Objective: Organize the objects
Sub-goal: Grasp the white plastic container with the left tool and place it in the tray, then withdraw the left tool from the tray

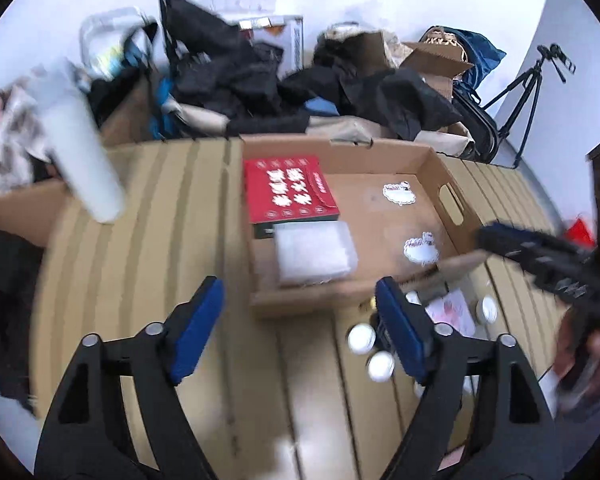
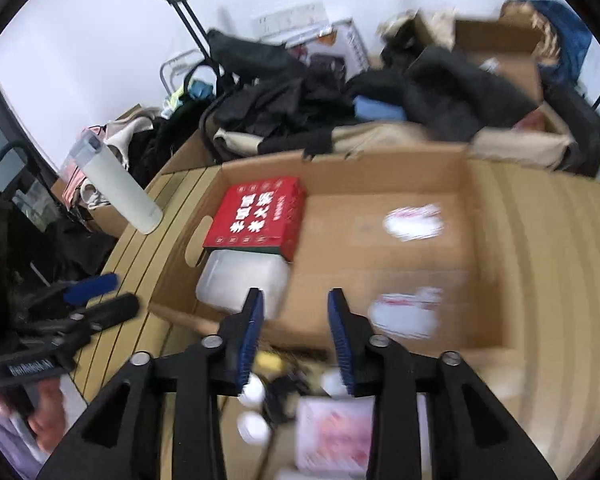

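Note:
An open cardboard tray [image 1: 448, 196] [image 2: 484, 240] lies on the slatted table. In it are a red box [image 1: 290, 190] [image 2: 256, 214] and a clear plastic box [image 1: 314, 252] [image 2: 240, 280], at its left side. My left gripper [image 1: 300, 320] is open and empty, above the table in front of the tray. My right gripper [image 2: 296, 320] is open and empty over the tray's near edge; it also shows in the left wrist view [image 1: 540, 260]. Below the tray lie several small white-capped bottles [image 1: 360, 338] [image 2: 252, 390], a pink packet [image 1: 454, 312] [image 2: 336, 436] and a black object [image 2: 280, 392].
A white bottle [image 1: 80, 148] [image 2: 120, 196] stands at the table's left edge. Behind the table are piled dark clothes [image 1: 240, 68] [image 2: 300, 92], cardboard boxes [image 1: 436, 60] and a tripod [image 1: 528, 88]. My left gripper shows at the left of the right wrist view [image 2: 92, 300].

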### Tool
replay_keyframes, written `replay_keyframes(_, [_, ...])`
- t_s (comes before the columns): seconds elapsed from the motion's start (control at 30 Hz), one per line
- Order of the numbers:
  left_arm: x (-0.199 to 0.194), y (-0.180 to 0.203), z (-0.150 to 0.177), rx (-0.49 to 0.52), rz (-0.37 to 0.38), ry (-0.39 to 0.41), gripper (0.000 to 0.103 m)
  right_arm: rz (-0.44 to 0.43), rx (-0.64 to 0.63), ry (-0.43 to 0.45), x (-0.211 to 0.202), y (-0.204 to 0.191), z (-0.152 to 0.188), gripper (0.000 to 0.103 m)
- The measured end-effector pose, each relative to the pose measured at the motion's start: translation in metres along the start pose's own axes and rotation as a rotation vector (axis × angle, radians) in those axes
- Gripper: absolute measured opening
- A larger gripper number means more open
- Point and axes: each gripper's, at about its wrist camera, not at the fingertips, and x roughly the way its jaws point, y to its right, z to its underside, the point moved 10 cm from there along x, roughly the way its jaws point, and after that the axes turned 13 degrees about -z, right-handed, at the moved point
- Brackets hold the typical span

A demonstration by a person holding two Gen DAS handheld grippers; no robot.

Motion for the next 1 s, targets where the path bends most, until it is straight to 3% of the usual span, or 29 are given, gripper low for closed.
replay_keyframes(0.03, [-0.012,-0.004,0.000,0.009,-0.017,0.015,0.078,0.024,-0.019,0.010,-0.020,0.000,0.002,0.074])
replay_keyframes(0.07, [-0.030,-0.008,0.004,0.019,-0.036,0.034,0.079,0.048,-0.044,0.025,-0.043,-0.002,0.004,0.088])
replay_keyframes(0.2, [-0.104,-0.025,0.031,0.022,-0.074,0.105,0.090,0.104,-0.089,0.086,-0.123,-0.014,0.020,0.088])
replay_keyframes(0.43, [-0.174,-0.028,0.095,-0.011,-0.070,0.143,0.099,0.148,-0.080,0.155,-0.218,-0.040,0.083,0.088])
replay_keyframes(0.53, [-0.190,-0.023,0.131,-0.018,-0.123,0.118,0.099,0.154,-0.083,0.158,-0.230,-0.053,0.119,0.088])
replay_keyframes(0.63, [-0.217,-0.008,0.174,-0.025,-0.077,0.128,0.099,0.169,-0.098,0.156,-0.237,-0.069,0.162,0.088])
replay_keyframes(0.77, [-0.235,0.004,0.221,-0.059,-0.047,0.101,0.099,0.117,-0.100,0.142,-0.245,-0.090,0.223,0.088])
replay_keyframes(1.0, [-0.247,0.020,0.235,-0.020,-0.046,0.120,0.100,0.099,-0.122,0.091,-0.245,-0.107,0.273,0.088])
